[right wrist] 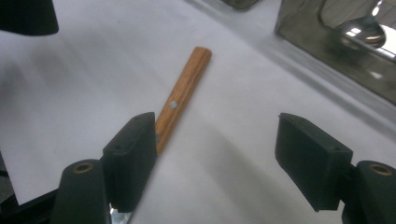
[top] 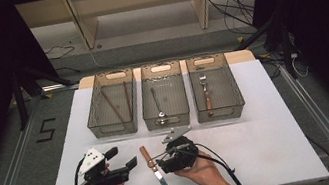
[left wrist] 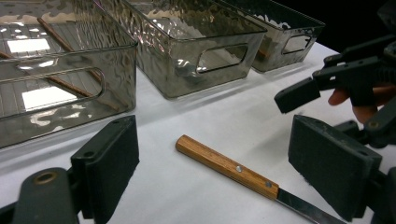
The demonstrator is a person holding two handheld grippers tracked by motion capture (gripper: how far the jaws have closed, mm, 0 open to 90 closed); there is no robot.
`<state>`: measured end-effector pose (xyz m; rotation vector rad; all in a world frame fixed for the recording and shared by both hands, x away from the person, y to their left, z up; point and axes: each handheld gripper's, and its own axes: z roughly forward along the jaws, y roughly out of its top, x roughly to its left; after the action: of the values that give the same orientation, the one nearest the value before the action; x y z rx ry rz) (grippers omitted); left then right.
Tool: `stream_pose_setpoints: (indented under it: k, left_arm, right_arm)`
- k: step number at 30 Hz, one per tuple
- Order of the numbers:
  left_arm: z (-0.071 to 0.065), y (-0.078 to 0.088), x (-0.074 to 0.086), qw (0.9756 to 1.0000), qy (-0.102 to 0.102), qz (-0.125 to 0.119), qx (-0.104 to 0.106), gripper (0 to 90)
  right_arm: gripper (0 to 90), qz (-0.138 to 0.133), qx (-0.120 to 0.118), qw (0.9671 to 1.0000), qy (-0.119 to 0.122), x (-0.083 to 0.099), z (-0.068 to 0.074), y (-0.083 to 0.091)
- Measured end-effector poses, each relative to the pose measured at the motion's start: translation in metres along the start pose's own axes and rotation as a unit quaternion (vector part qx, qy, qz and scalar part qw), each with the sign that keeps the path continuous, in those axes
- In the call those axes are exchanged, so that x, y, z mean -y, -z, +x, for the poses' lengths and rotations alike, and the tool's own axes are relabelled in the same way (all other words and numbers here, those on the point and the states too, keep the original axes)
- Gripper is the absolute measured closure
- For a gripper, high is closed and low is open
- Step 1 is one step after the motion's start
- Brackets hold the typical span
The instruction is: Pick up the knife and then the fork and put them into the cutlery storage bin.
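A knife [top: 156,172] with a wooden handle lies flat on the white surface [top: 263,147] near me, handle pointing far, blade pointing toward me. My right tongs [top: 158,163] sit just to its right, spread wide with nothing pinched; in the right gripper view, one pad covers the handle's near end while the other stands well apart over bare surface. My left tongs [top: 122,160] rest to the left of the knife, also spread, holding nothing; in the left gripper view, the handle lies between the pads without touching them. Three smoky bins stand in a row on the far side: the left bin [top: 111,103] holds chopsticks, the middle bin [top: 164,94] a spoon, the right bin [top: 215,86] a fork.
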<state>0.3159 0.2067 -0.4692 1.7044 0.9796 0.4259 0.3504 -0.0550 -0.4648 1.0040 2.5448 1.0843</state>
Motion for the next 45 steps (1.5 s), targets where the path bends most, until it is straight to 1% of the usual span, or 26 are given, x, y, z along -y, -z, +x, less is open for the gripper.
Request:
stream_pose_setpoints:
  k: [2, 5, 8, 13, 14, 15, 18, 21, 25, 27, 30, 34, 40, 43, 45]
  left_arm:
    - [0.000, 0.000, 0.000, 1.0000, 0.000, 0.000, -0.001, 16.0]
    - [0.000, 0.000, 0.000, 1.0000, 0.002, -0.002, -0.001, 16.0]
    - [0.001, 0.001, 0.000, 1.0000, 0.002, -0.003, -0.004, 16.0]
    - [0.001, 0.001, 0.000, 1.0000, 0.003, -0.005, -0.006, 16.0]
    - [0.001, 0.001, 0.000, 1.0000, 0.003, -0.005, -0.006, 16.0]
    - [0.001, 0.001, 0.000, 1.0000, 0.003, -0.005, -0.006, 16.0]
    - [0.001, 0.001, 0.000, 1.0000, 0.003, -0.005, -0.007, 16.0]
    - [0.001, 0.001, 0.000, 1.0000, 0.003, -0.005, -0.007, 16.0]
    - [0.001, 0.001, 0.000, 1.0000, 0.004, -0.005, -0.007, 16.0]
    - [0.001, 0.001, 0.000, 1.0000, 0.002, -0.005, -0.007, 16.0]
    - [0.000, 0.001, 0.000, 1.0000, 0.001, -0.005, -0.007, 16.0]
    - [0.000, 0.001, 0.000, 1.0000, 0.002, -0.005, -0.007, 16.0]
    - [0.001, 0.001, 0.000, 1.0000, 0.003, -0.006, -0.008, 16.0]
    - [0.001, 0.001, 0.000, 0.9999, 0.003, -0.006, -0.008, 16.0]
    - [0.001, 0.002, 0.000, 0.9999, 0.004, -0.007, -0.008, 16.0]
  right_arm:
    - [31.3, 0.006, 0.002, 0.9999, 0.008, 0.002, 0.004, -0.005]
    - [32.4, 0.021, -0.007, 0.9997, 0.010, 0.005, 0.012, -0.012]
    - [33.6, 0.027, -0.007, 0.9993, 0.025, 0.007, 0.019, -0.018]
    - [37.0, 0.035, -0.011, 0.9990, 0.027, 0.007, 0.025, -0.026]
    - [37.7, 0.038, -0.010, 0.9987, 0.032, 0.007, 0.026, -0.028]
    - [38.5, 0.037, -0.008, 0.9988, 0.032, 0.007, 0.027, -0.029]
    - [41.8, 0.038, -0.003, 0.9981, 0.048, 0.007, 0.031, -0.032]
    - [44.6, 0.041, 0.002, 0.9978, 0.052, 0.006, 0.033, -0.034]
    - [50.0, 0.040, 0.013, 0.9973, 0.061, 0.005, 0.034, -0.036]
    - [52.3, 0.039, 0.014, 0.9972, 0.062, 0.005, 0.034, -0.036]
    - [56.7, 0.042, 0.012, 0.9972, 0.061, 0.004, 0.034, -0.036]
    - [64.7, 0.045, 0.009, 0.9967, 0.067, 0.003, 0.033, -0.035]
    - [76.8, 0.051, 0.006, 0.9964, 0.068, 0.002, 0.030, -0.034]
    - [77.3, 0.055, -0.003, 0.9965, 0.063, 0.001, 0.028, -0.034]
    - [77.4, 0.057, -0.010, 0.9968, 0.056, 0.000, 0.025, -0.034]
